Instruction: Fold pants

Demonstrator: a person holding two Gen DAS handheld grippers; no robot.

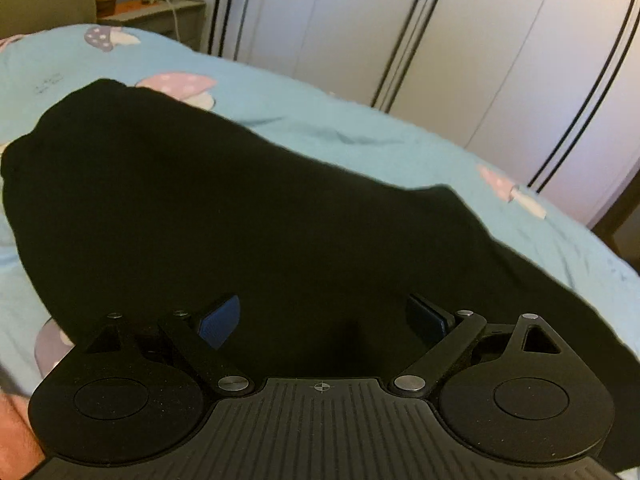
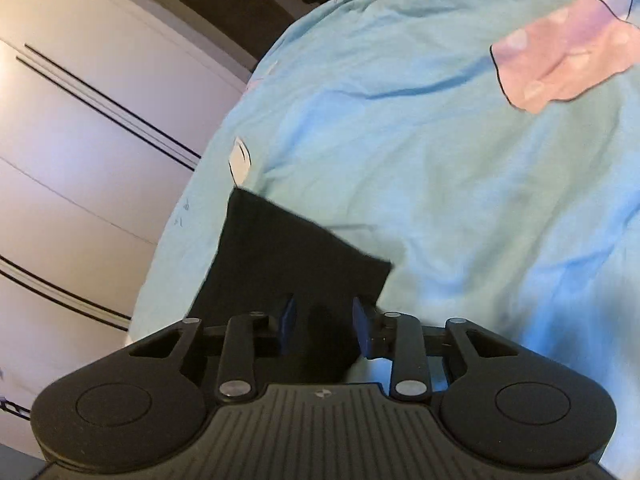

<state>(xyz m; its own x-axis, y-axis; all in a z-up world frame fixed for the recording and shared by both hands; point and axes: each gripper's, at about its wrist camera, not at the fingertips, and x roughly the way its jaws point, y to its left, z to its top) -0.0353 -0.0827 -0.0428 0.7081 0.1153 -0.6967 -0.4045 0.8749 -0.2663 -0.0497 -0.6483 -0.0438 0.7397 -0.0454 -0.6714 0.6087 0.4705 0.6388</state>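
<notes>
Black pants (image 1: 200, 200) lie spread in a broad dark heap on the light blue bedcover (image 1: 360, 128). My left gripper (image 1: 323, 321) hovers just over their near part, jaws wide open, with nothing pinched between the blue pads (image 1: 220, 322). In the right wrist view a flat black end of the pants (image 2: 288, 252) lies near the bed's edge. My right gripper (image 2: 325, 326) sits over its near end with a narrow gap between the pads (image 2: 362, 328). Dark cloth shows in that gap, but the pads do not press on it.
The bedcover (image 2: 440, 200) carries pink mushroom prints (image 2: 560, 64). White wardrobe doors with black lines (image 1: 440, 40) stand close beside the bed and also fill the left of the right wrist view (image 2: 80, 120). A grey nightstand (image 1: 160, 12) is at the back left. Part of a hand (image 1: 12, 432) shows bottom left.
</notes>
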